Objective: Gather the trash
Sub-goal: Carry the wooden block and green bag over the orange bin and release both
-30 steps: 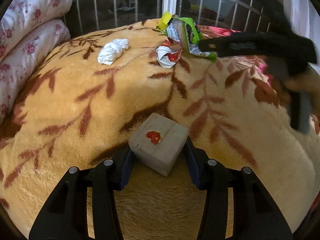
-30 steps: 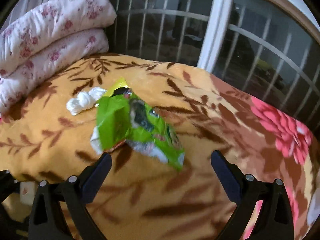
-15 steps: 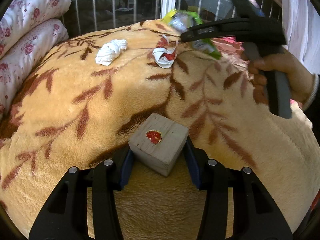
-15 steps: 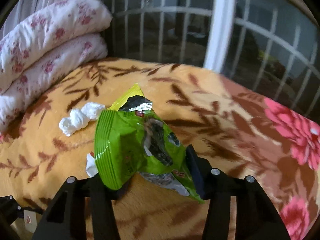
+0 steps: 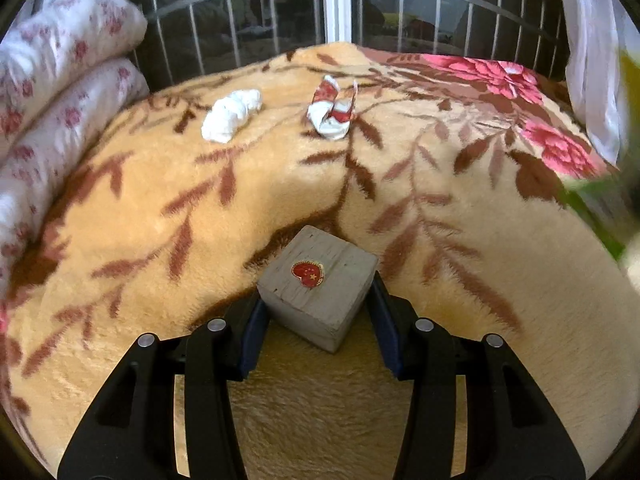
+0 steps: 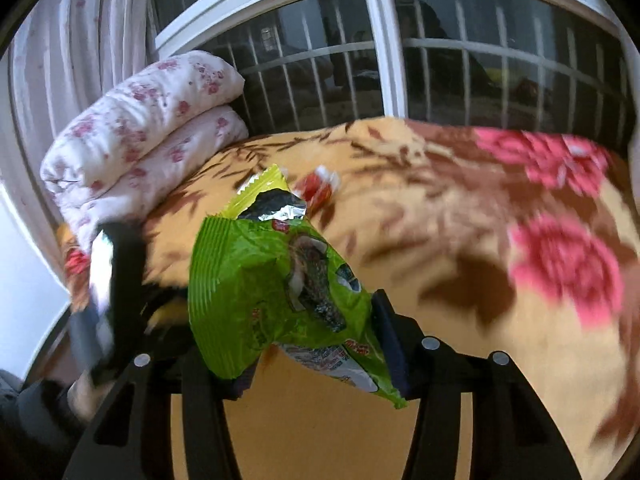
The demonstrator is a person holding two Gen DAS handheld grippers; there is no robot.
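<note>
A blanket (image 5: 168, 216), tan with brown leaf sprays and pink flowers toward its far right, covers the bed and fills both views. At the far left lies a folded quilt (image 5: 52, 92), white with small red flowers, stacked in 2 rolls against the barred window (image 5: 336, 4); a pale curtain (image 6: 76, 40) hangs at the left in the right wrist view. The left gripper (image 5: 316, 320) is clamped on a grey block (image 5: 320, 284) with a red heart sticker on top, its pads pressed to the block's 2 sides, the block resting on the near blanket. The right gripper (image 6: 312, 344) has closed on a green wrapper (image 6: 276, 280), torn open at the top with silver foil showing; the wrapper is pinched between both pads and held above the blanket, which is blurred behind it. In the left wrist view that wrapper shows only as a green-yellow smear at the right edge. 2 pieces of trash lie on the far blanket, near each other but apart: a white tissue wad (image 5: 232, 114) on the left and a crumpled red-and-white wrapper (image 5: 332, 110) just right of it.
</note>
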